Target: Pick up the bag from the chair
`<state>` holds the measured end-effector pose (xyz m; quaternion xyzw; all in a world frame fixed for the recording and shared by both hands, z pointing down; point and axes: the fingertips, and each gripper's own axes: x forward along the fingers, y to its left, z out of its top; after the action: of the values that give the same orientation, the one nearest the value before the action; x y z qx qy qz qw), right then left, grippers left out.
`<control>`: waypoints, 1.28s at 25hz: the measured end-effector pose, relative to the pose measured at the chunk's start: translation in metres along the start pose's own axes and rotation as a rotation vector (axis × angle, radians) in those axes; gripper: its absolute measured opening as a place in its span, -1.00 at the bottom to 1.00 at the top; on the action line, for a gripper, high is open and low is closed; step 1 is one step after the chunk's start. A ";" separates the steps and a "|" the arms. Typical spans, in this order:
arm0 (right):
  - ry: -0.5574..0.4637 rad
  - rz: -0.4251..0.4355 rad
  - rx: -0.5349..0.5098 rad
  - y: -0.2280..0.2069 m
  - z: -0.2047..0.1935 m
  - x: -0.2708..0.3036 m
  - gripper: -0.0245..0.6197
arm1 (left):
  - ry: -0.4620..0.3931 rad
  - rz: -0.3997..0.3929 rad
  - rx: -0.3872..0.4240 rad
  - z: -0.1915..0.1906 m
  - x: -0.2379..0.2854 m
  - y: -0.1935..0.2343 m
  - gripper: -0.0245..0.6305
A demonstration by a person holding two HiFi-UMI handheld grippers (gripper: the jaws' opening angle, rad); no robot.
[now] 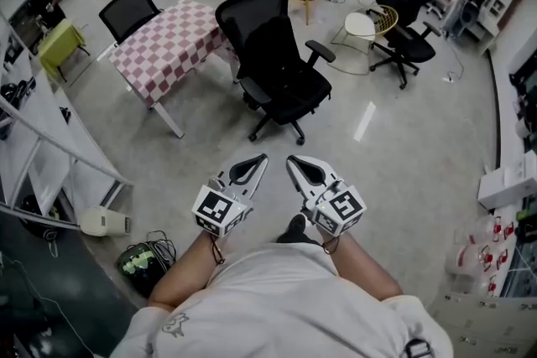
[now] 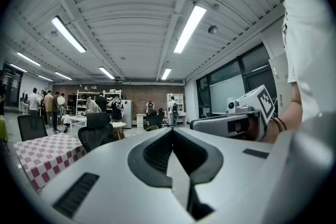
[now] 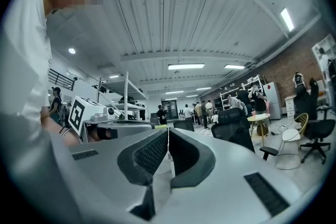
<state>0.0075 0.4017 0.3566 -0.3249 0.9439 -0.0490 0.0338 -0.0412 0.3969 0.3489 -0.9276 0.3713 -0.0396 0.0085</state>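
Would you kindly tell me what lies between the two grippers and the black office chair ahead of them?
Nothing. In the head view, only bare grey floor separates the left gripper and right gripper from the chair.

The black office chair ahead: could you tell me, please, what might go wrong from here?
1. The black office chair stands on castors on the smooth floor; a nudge may roll it away.
2. Anything dark on it blends with the upholstery, so a claw might catch the armrest instead.
3. The left claw and right claw are both shut; they must open before reaching in.
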 end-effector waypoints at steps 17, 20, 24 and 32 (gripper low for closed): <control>0.021 0.049 0.014 -0.155 0.010 0.003 -0.82 | -0.018 0.038 -0.017 0.002 0.149 0.044 -0.89; 0.022 0.050 0.032 -0.178 0.010 0.004 -0.82 | -0.007 0.043 -0.028 0.000 0.170 0.051 -0.89; 0.023 0.056 0.043 -0.196 0.007 0.015 -0.82 | 0.014 0.008 -0.041 -0.006 0.192 0.057 -0.89; 0.036 0.043 0.059 -0.230 0.006 0.046 -0.82 | -0.005 -0.009 -0.074 -0.008 0.226 0.092 -0.89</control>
<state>0.1118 0.1924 0.3754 -0.3022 0.9493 -0.0818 0.0271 0.0577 0.1740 0.3676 -0.9291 0.3682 -0.0237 -0.0250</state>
